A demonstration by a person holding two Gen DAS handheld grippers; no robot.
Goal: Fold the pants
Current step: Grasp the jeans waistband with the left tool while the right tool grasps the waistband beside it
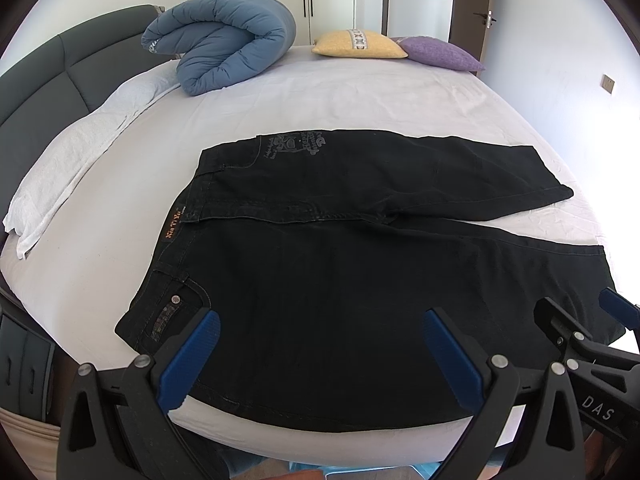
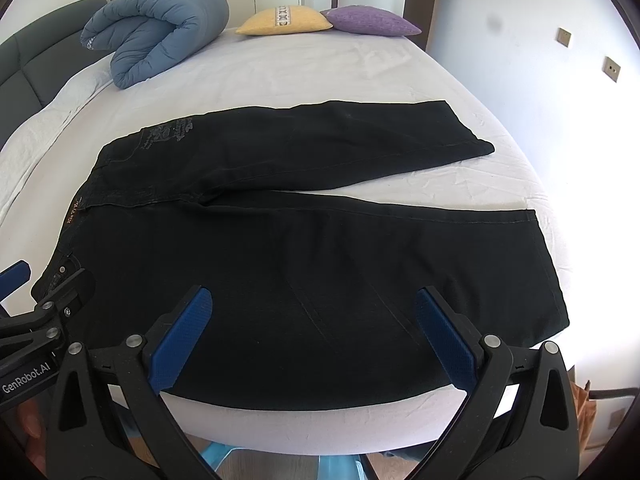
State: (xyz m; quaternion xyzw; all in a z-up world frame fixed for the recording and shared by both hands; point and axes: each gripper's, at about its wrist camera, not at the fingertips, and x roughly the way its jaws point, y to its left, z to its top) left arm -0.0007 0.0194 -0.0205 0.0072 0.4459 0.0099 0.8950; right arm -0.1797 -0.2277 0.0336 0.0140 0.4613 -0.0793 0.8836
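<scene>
Both tongs, left gripper (image 1: 322, 346) and right gripper (image 2: 312, 326), gape wide, holding nothing. Black pants (image 1: 360, 264) lie flat on the bed (image 1: 360, 92) beneath them

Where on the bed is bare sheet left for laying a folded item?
Bare white sheet lies between the black pants and the rolled blue duvet, yellow cushion and purple cushion. A wedge between the legs is free. The near edge is crowded.
</scene>
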